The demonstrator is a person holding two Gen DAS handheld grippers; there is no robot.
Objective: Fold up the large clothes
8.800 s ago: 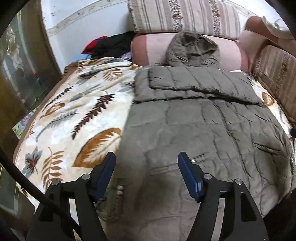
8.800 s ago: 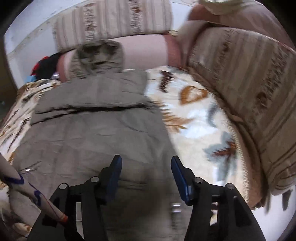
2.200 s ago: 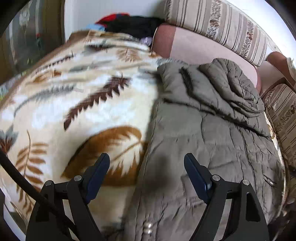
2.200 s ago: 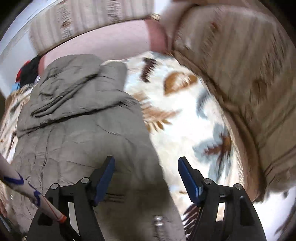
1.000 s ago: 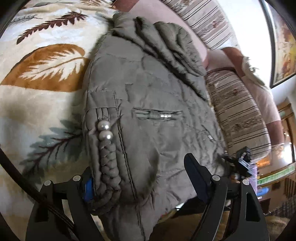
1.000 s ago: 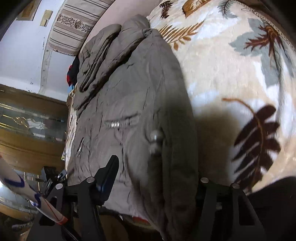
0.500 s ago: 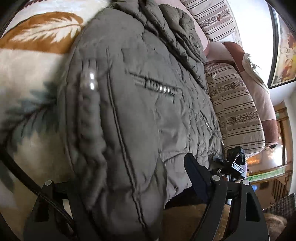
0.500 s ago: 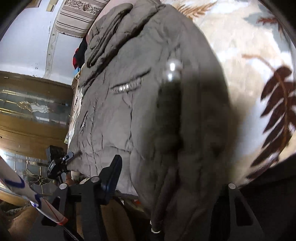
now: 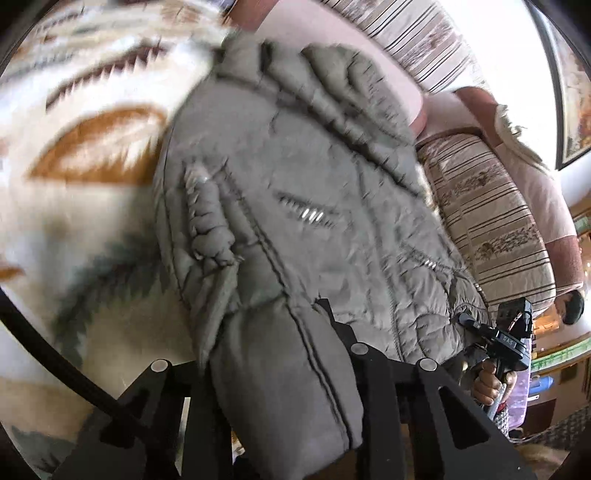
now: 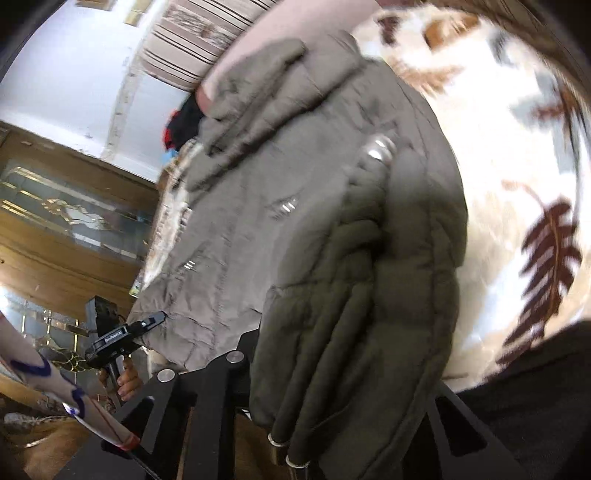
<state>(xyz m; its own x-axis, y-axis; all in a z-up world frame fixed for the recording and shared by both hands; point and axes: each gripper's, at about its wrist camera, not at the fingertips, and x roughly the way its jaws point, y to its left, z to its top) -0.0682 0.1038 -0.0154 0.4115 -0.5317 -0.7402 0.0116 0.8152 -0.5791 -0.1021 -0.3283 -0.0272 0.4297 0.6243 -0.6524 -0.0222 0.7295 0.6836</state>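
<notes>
**Both grippers clamped on the jacket hem, fold runs away from us toward the hood**

We have the grey-olive padded jacket (image 9: 303, 192) lying on the leaf-print blanket (image 9: 92, 206) over the sofa (image 9: 491, 221). Its long axis runs from the hem at our grippers away to the bunched hood (image 9: 343, 85) against the pink backrest cushion (image 10: 266, 33).

Left gripper (image 9: 280, 373): jaws have just been closing, and padded hem fabric fills the gap between them, so we read it as pinched on the jacket's left hem corner. Right gripper (image 10: 343, 391): same, jaws have just been closing with a thick wad of hem and the braided cord (image 10: 354, 236) between them. Fingertips are buried under cloth in both views.

Key relation: the rest of the jacket lies straight ahead of both grippers and below them, one corner each, so neither hand is nearer; the hem is off the blanket at the near edge. We judge that the next move is carrying the hem forward along the long axis onto the hood end. Risk: the padding is bulky and slick and could slide out of the pinch.

Writing: each wrist view catches the opposite gripper's handle (image 9: 506, 339), which carries a small white label, too small to read for sure. No brand visible on the jacket; the metal bits at the pocket (image 9: 306, 212) are plain.
</notes>
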